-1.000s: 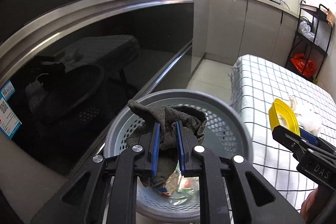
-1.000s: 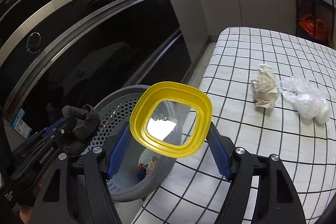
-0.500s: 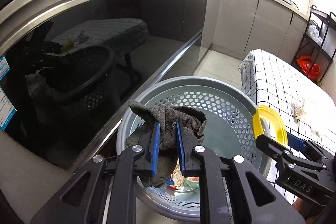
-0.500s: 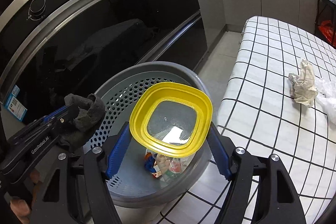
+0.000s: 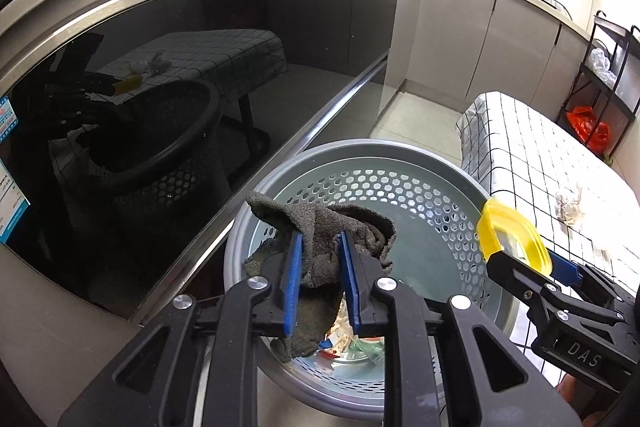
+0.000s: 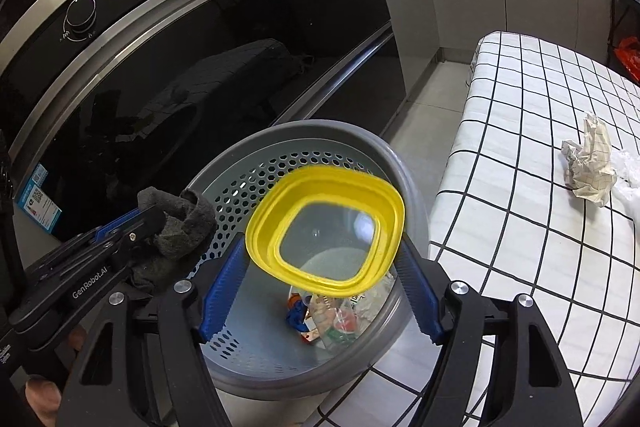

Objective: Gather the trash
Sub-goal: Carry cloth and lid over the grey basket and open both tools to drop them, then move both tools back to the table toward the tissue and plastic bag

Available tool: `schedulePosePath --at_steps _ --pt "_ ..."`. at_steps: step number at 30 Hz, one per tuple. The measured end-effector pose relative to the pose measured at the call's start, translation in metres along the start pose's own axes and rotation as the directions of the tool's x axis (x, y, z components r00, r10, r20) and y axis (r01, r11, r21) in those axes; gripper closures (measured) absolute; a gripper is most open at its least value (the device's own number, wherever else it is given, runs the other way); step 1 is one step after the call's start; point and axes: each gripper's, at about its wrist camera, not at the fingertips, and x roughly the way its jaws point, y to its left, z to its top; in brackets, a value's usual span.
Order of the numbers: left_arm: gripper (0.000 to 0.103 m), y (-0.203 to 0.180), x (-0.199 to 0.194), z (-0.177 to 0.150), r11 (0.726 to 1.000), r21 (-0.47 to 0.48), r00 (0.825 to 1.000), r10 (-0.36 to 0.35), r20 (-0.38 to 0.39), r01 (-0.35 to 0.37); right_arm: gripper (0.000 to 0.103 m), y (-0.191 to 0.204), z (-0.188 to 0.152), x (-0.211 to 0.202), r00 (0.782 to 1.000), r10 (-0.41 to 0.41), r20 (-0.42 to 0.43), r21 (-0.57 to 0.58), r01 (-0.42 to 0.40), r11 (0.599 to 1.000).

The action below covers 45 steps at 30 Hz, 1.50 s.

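Left wrist view: the left tongs hang over the near edge of the bin. Their jaws have just been opening. The rag fills the narrow gap and touches both pads, so it looks loosely pinched, with its tail drooping inside the bin's mouth. To the right of the bin, the right tongs carry the lid at the bin's rim. Past the bin on that side stands the desk, with a paper wad on it. Left of the bin is a dark oven door.

Right wrist view: the right tongs' jaws have also just been opening and stand wide. The lid sits between them, tilted and blurred, with a gap at each pad. It looks released, above the bin's middle and over the wrappers on the bin's floor. The left tongs and rag show at the bin's left rim.

Risks, as I judge them: the tilted lid could clip the rim on the desk side and bounce out to the floor. The rag's top fold lies out over the rim on the oven side, so a slow release could leave it draped there, or snagged on a pad. Both drops happen together, so the lid could strike the rag or the left tongs. The wad on the desk is yet to be collected.
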Motion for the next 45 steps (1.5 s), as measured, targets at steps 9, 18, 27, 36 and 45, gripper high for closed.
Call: schedulePosePath --at_steps 9,18,27,36,45 --pt "0.052 0.001 -0.003 0.001 1.0 -0.01 1.0 0.014 0.022 -0.013 0.025 -0.006 0.0 -0.003 1.0 0.018 0.007 0.035 -0.019 0.999" --pt "0.039 -0.001 -0.006 0.001 1.0 -0.013 0.999 0.005 0.037 -0.004 0.025 -0.007 -0.006 -0.007 1.0 0.003 0.015 0.041 -0.004 0.999" --pt "0.036 -0.004 -0.009 0.002 0.998 -0.033 0.998 -0.043 0.039 0.044 0.025 -0.021 -0.012 -0.021 0.999 -0.019 0.034 0.082 0.016 0.997" --pt "0.032 -0.01 -0.025 -0.006 1.0 -0.019 0.996 0.002 0.092 -0.001 0.025 -0.04 -0.018 -0.062 0.992 -0.057 0.113 0.112 0.044 0.993" --pt "0.028 -0.032 -0.031 -0.007 0.999 0.009 0.995 -0.054 0.089 0.053 0.025 -0.076 -0.026 -0.107 0.977 -0.133 0.166 0.141 0.11 0.984"
